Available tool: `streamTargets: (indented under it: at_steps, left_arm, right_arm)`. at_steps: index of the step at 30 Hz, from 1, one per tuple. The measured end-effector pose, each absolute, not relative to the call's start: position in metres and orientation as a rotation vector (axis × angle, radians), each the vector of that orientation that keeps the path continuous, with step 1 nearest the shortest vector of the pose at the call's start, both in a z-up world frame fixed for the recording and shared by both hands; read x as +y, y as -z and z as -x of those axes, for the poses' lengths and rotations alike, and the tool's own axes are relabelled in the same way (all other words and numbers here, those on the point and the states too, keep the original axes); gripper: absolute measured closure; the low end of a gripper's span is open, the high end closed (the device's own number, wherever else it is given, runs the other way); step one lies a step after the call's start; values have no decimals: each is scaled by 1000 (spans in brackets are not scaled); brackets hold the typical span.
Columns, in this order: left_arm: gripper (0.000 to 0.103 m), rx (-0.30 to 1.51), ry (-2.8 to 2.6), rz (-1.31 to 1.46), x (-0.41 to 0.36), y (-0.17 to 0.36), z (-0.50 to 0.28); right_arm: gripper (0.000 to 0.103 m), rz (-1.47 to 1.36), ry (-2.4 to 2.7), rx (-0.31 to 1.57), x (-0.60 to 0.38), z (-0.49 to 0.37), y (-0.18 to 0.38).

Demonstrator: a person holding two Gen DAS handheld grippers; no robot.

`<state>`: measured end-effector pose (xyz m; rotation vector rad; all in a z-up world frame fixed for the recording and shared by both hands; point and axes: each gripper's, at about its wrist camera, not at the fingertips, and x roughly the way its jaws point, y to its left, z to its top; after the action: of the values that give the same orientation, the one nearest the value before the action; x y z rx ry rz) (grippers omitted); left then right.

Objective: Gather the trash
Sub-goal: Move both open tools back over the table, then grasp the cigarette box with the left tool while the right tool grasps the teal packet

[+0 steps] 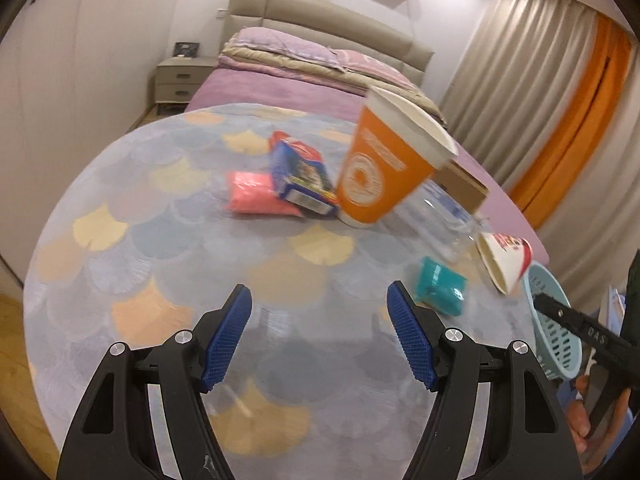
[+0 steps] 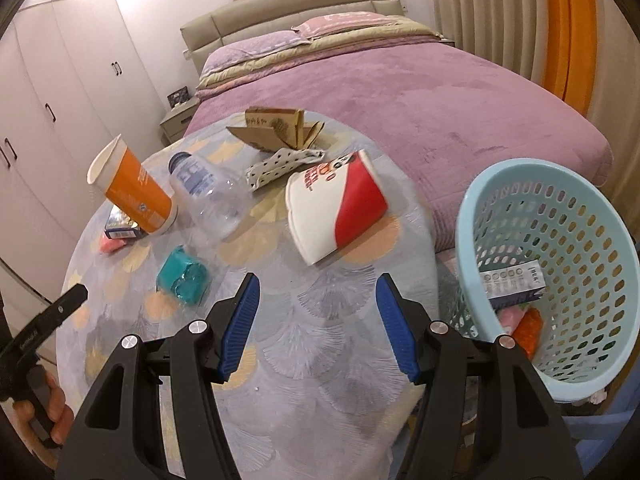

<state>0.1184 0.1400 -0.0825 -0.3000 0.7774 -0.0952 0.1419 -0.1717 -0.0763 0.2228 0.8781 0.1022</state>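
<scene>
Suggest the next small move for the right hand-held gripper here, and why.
Probably ease the right hand-held gripper forward over the red-and-white paper cup. Its jaws stand open and empty, that cup lies on its side straight ahead on the round table, and the blue basket already holding trash sits just to its right.

Two cups [image 2: 132, 192] [image 2: 340, 208], one bottle [image 2: 208, 196], one basket [image 2: 560, 264].

Bedroom w/ purple bed [image 2: 400, 92], white wardrobes [image 2: 52, 92], beige curtains [image 1: 520, 92], nightstand [image 1: 180, 80].
</scene>
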Motion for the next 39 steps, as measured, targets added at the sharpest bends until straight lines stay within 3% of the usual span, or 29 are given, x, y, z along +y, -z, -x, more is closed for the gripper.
streamTargets:
  at_steps: [12,22,31,33,39]
  left_arm:
    - [35,833,72,309,174,64,-208]
    - [40,989,147,348,166,93,-275]
    - [67,997,189,366,161,100,-279]
    - [84,985,213,377,160,97,-275]
    - [87,938,233,394,164,82,-252]
  right_arm:
    - [46,-203,-96,890,-166,-150,80]
    - [46,-183,-94,899,-163,-158,81]
    - [46,-149,-125,900,-145,-164,79]
    - [46,-137,-141,896,-138,-165,77]
    - [46,-88,-222,894,-110,-170,76]
